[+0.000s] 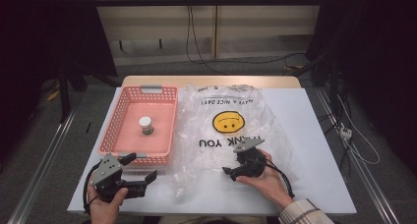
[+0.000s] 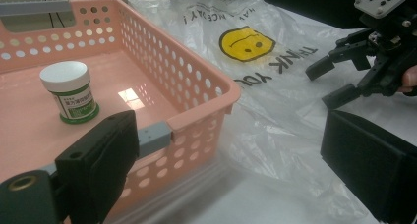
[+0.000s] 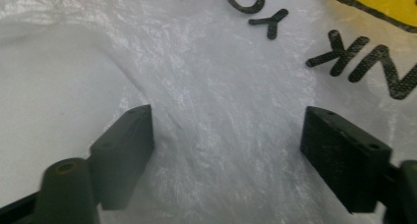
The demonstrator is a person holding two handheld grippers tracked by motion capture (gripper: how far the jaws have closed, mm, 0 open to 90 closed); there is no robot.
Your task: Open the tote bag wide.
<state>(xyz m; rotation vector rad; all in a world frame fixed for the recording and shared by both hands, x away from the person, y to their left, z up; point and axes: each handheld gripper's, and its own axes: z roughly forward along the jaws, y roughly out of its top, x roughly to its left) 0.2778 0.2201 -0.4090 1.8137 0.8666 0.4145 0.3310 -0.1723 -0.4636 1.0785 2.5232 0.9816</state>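
A clear plastic bag [image 1: 206,153] [image 2: 275,94] with a yellow smiley face and black lettering lies flat on the white table, right of a pink perforated basket [image 1: 113,121] [image 2: 196,69]. A small jar [image 1: 145,125] [image 2: 69,91] with a white lid and green label stands upright in the basket. My right gripper [image 1: 230,174] [image 2: 325,84] [image 3: 226,155] hovers low over the bag's near part. It is open, with only crinkled film [image 3: 211,86] under the gap. My left gripper [image 1: 143,166] [image 2: 231,155] is open near the basket's front right corner, holding nothing.
The white tabletop [image 1: 314,135] extends bare to the right of the bag. The basket has a grey handle [image 1: 151,88] on its far rim. Cables trail on the floor beyond and to the right of the table.
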